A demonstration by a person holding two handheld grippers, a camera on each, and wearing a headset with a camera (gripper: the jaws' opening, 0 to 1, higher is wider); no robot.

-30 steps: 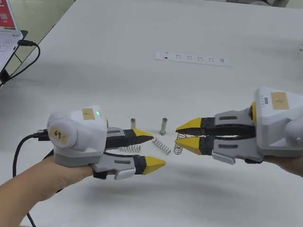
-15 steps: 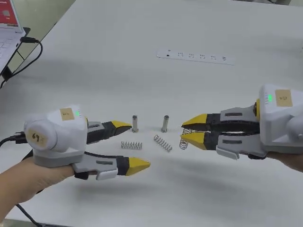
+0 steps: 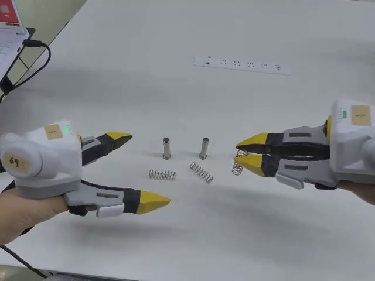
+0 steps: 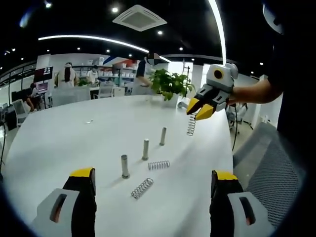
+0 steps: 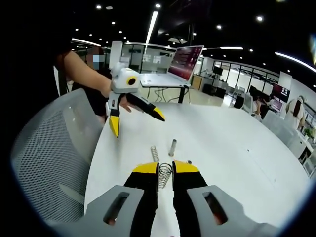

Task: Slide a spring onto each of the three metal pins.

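Two upright metal pins [image 3: 167, 147] [image 3: 204, 148] stand mid-table; the left gripper view shows three pins [image 4: 145, 149] in a row. Two loose springs [image 3: 162, 174] [image 3: 201, 171] lie just in front of them. My left gripper [image 3: 140, 170] is open wide, left of the pins, with nothing between its jaws. My right gripper [image 3: 247, 153] is shut on a third spring [image 3: 237, 165], held just right of the pins. That spring [image 5: 164, 174] sits upright between the yellow tips in the right gripper view, and hangs below them [image 4: 191, 126] in the left gripper view.
A white power strip [image 3: 240, 64] lies further back on the white table [image 3: 263, 234]. A laptop [image 3: 8, 17] and a black cable [image 3: 36, 51] are at the far left edge. A mesh chair [image 5: 54, 148] stands beside the table.
My left gripper has drawn back to the left, away from the springs, and its jaws have spread wider. My right gripper has moved right with the spring in its grip.
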